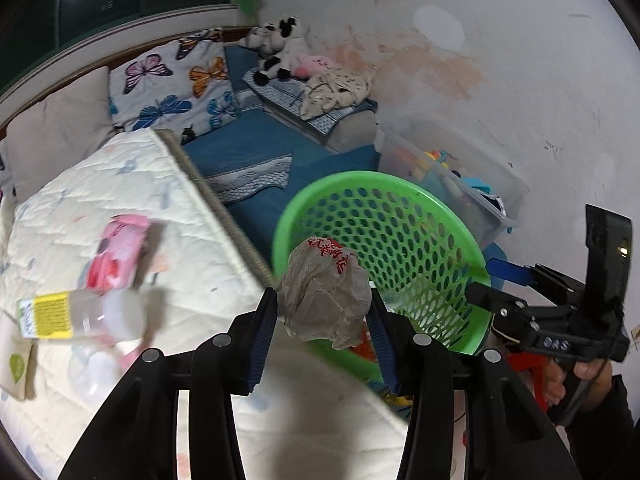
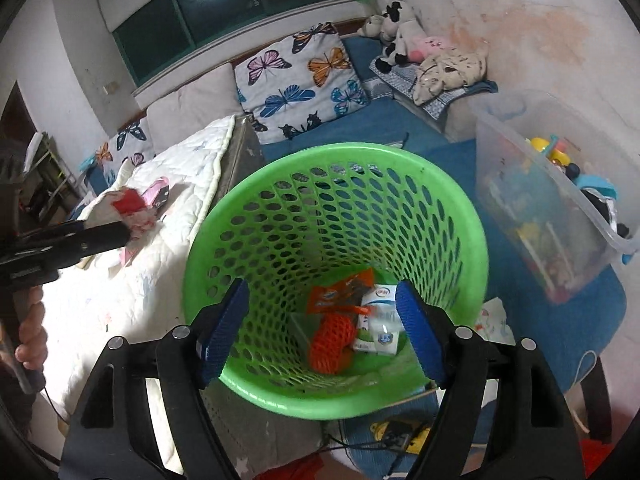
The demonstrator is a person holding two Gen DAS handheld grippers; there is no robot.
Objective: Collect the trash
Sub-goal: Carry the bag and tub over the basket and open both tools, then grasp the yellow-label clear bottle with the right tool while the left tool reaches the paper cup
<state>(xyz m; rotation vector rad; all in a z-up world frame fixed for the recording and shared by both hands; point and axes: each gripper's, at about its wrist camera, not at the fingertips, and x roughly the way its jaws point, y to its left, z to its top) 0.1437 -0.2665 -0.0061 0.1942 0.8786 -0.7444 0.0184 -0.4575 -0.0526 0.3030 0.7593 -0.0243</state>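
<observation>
While the left tool pinches a crumpled grey plastic bag, the right tool hangs wide and empty over the green perforated plastic basket. The step, I judge, is carrying the bag to the basket; next it must be released above the rim

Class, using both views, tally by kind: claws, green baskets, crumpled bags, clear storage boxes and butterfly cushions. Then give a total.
Claws: 2, left claw and right claw
Green basket: 1
Crumpled bag: 1
Clear storage box: 1
Butterfly cushions: 2
Total: 7
</observation>
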